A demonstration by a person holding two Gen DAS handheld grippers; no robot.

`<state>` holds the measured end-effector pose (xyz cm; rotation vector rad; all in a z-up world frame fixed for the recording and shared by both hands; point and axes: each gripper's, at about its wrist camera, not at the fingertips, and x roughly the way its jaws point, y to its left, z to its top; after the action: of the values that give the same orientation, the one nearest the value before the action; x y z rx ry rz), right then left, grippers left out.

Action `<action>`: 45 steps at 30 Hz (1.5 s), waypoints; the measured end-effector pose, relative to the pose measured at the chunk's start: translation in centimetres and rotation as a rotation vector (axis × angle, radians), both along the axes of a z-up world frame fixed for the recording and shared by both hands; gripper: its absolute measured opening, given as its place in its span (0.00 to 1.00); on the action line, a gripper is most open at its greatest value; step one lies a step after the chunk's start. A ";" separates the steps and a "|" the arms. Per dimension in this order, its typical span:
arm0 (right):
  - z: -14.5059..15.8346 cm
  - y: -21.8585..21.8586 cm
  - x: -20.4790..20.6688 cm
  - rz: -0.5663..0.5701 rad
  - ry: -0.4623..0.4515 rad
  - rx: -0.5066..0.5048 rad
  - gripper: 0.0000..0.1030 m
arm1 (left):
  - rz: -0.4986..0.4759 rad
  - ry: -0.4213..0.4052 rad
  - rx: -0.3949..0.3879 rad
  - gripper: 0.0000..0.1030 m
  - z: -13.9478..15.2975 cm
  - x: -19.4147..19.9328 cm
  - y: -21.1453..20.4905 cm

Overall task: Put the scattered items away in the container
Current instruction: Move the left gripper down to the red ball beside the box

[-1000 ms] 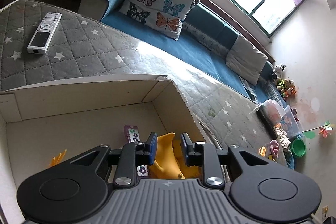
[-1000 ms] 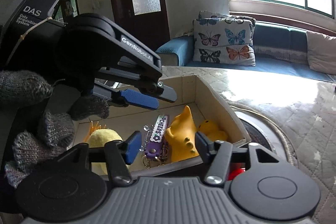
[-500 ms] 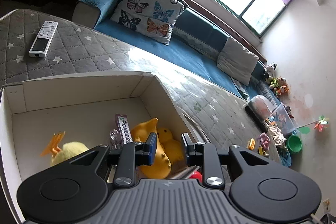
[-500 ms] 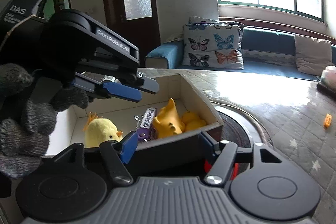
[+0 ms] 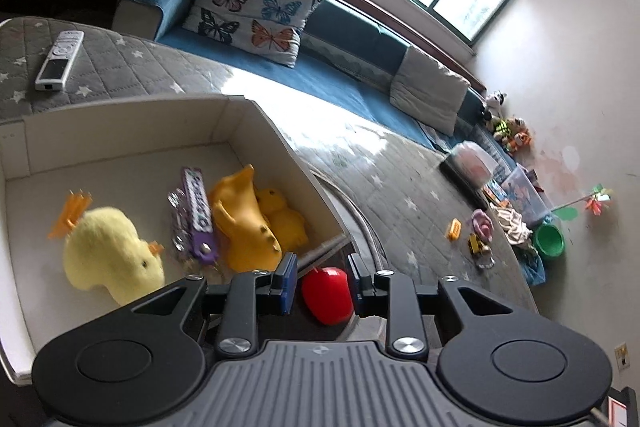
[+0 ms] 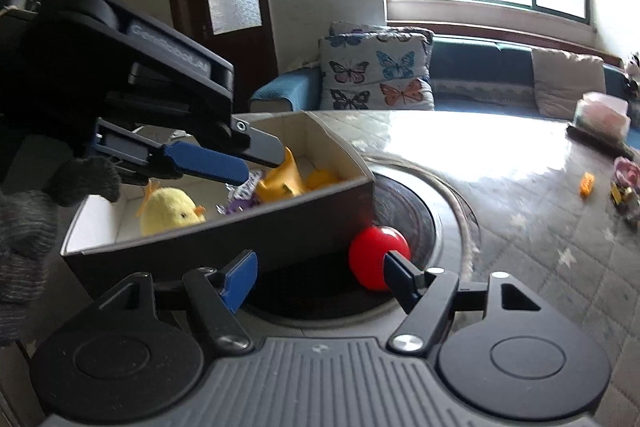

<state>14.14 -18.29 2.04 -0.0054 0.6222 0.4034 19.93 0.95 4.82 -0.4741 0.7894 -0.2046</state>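
An open cardboard box (image 5: 256,131) (image 6: 224,239) holds a fluffy yellow chick (image 5: 108,251) (image 6: 168,209), a purple keychain (image 5: 196,211), an orange-yellow toy (image 5: 240,223) (image 6: 280,179) and a small yellow duck (image 5: 284,215). A red ball (image 5: 326,293) (image 6: 374,255) lies outside the box by its near wall. My left gripper (image 5: 322,283) is open above the ball, empty. My right gripper (image 6: 320,281) is open and empty, low in front of the box; its right fingertip (image 6: 400,273) overlaps the ball.
A white remote (image 5: 60,61) lies on the star-patterned grey quilt (image 5: 132,67). Small toys (image 5: 478,231) (image 6: 586,183) lie scattered on the mat to the right. A blue sofa with butterfly pillows (image 5: 252,11) runs along the back. A green bowl (image 5: 550,239) sits far right.
Both grippers have pulled back and away from the box. The red ball has come into view between the left gripper's fingers and by the right fingertip. The left jaws have opened wider.
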 end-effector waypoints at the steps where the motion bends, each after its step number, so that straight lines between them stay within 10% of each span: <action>1: -0.2 -0.2 -0.1 -0.005 0.004 -0.001 0.69 | -0.006 0.006 0.000 0.29 -0.2 -0.1 -0.3; 45: -5.1 -0.2 5.5 0.018 0.050 -0.088 0.46 | -0.040 0.170 0.002 0.31 -5.3 5.7 -5.2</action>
<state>19.66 -18.46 -3.04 -0.0856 0.6893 0.3945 25.64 -4.27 -0.45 -0.4787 0.9655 -0.2021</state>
